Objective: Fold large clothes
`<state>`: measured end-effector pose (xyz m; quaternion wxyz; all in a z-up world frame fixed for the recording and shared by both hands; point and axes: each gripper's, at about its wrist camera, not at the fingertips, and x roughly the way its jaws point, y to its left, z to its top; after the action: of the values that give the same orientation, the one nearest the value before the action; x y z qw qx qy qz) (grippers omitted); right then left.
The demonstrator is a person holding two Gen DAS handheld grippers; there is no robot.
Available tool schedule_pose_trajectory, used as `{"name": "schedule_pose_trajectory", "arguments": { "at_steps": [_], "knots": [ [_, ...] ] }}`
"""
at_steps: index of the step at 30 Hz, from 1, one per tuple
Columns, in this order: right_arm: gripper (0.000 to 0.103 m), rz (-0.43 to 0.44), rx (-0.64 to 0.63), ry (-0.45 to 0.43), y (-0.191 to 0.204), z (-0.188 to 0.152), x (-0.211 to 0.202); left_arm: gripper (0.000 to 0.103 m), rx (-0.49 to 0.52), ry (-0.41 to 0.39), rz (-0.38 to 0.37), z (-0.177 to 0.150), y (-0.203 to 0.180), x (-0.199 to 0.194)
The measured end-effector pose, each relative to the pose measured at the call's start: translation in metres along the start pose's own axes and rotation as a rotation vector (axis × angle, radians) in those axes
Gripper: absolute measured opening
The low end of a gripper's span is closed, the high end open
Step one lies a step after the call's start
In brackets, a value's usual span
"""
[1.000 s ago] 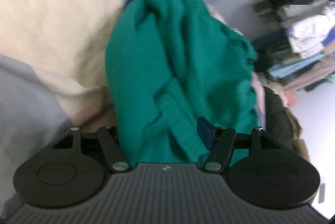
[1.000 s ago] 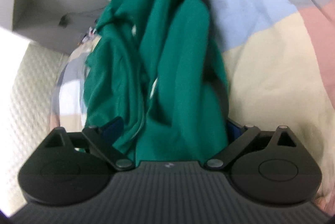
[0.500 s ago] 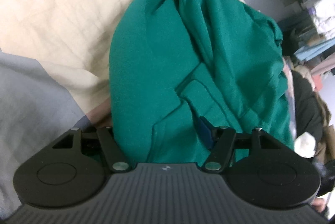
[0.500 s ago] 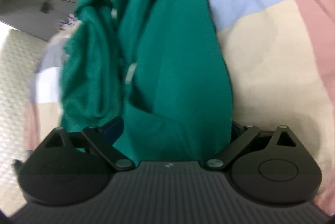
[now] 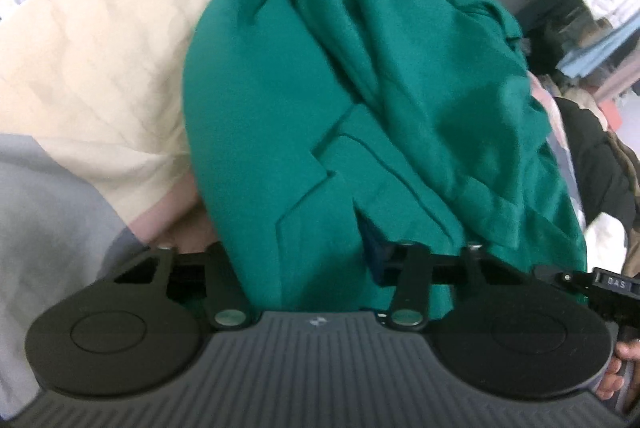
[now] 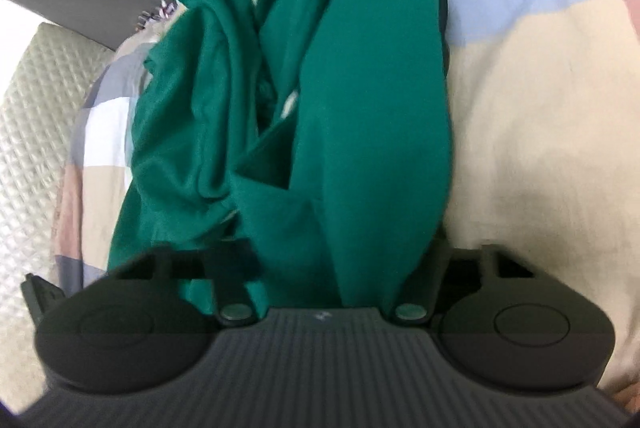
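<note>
the left gripper [image 5: 300, 260] has just been closing its fingers, now clamped on a fold of the green garment [image 5: 360, 75], which lies bunched on the patchwork bedspread [image 5: 100, 59]. right of it, the right gripper [image 6: 336, 268] has also just closed, clamped on the garment's other thick fold.

A ribbed grey housing with two matte black round discs and silver pivot screws is seen on the left gripper [image 5: 304, 260] and right gripper [image 6: 336, 268].

garment [image 5: 360, 87] on quilt [image 5: 100, 47], apparently between claws
</note>
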<state>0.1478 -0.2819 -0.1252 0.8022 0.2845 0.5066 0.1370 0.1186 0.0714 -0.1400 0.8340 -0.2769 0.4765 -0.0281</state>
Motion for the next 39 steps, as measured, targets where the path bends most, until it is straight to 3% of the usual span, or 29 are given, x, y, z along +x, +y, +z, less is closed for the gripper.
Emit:
{"name": "schedule_pose_trajectory", "arguments": {
  "at_steps": [2, 3, 11, 20, 32, 36, 39],
  "knots": [
    [0.02, 0.041, 0.019, -0.038, -0.001, -0.001, -0.013, 0.02, -0.015, -0.029, -0.022, -0.002, 0.001, -0.01],
    [0.018, 0.075, 0.028, -0.049, -0.002, 0.0, -0.02, 0.018, -0.029, -0.044, -0.027, -0.002, 0.003, -0.016],
    [0.015, 0.27, 0.022, -0.155, 0.009, 0.006, -0.076, 0.013, -0.181, -0.131, -0.236, 0.007, 0.017, -0.081],
    [0.015, 0.421, 0.011, -0.229, 0.015, -0.006, -0.139, 0.013, -0.207, -0.157, -0.392, -0.017, 0.002, -0.166],
    [0.016, 0.464, -0.038, -0.271, 0.017, -0.049, -0.228, 0.013, -0.182, -0.144, -0.512, -0.097, -0.015, -0.271],
    [0.016, 0.448, -0.014, -0.28, 0.015, -0.044, -0.231, 0.013, -0.184, -0.157, -0.527, -0.098, -0.016, -0.278],
    [0.016, 0.453, -0.018, -0.279, 0.021, -0.029, -0.226, 0.013, -0.202, -0.188, -0.526, -0.08, -0.016, -0.273]
  ]
}}
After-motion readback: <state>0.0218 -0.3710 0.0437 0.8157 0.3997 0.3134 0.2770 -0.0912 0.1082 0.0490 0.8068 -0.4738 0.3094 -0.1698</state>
